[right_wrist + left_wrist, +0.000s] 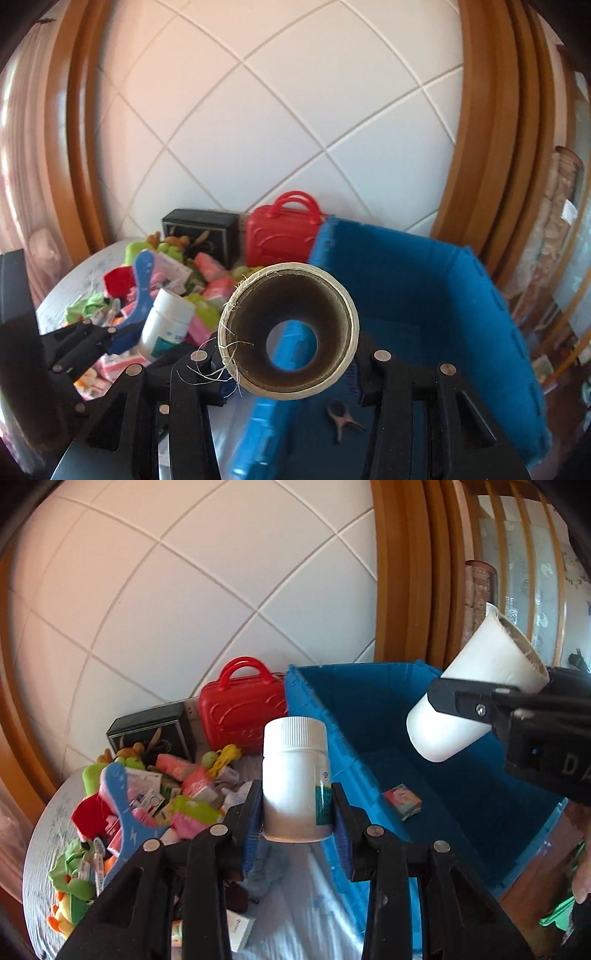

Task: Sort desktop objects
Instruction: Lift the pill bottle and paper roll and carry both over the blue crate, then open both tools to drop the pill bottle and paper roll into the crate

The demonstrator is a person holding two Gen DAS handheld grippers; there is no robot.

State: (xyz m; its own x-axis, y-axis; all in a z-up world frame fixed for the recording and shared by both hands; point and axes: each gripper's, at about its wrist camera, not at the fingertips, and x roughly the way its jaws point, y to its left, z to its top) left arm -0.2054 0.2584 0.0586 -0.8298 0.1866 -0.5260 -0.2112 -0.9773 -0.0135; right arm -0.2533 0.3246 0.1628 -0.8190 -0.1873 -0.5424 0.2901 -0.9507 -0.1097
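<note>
My left gripper [297, 812] is shut on a white pill bottle [295, 775] with a ribbed cap, held upright beside the left wall of the blue bin [373, 705]. The bottle [166, 325] and left gripper [122, 338] also show in the right wrist view. My right gripper [290, 365] is shut on a white tape roll [255, 384] with a brown hollow core, held over the blue bin [424, 280]. In the left wrist view the roll [480, 694] hangs above the bin, with the right gripper [491, 709] around it.
A pile of toys and packets [147, 794] covers the round table [48, 827] at left. A red toy case [240, 709] and a black box [151, 727] stand against the tiled wall. A small packet [402, 801] and a clip [343, 421] lie in the bin.
</note>
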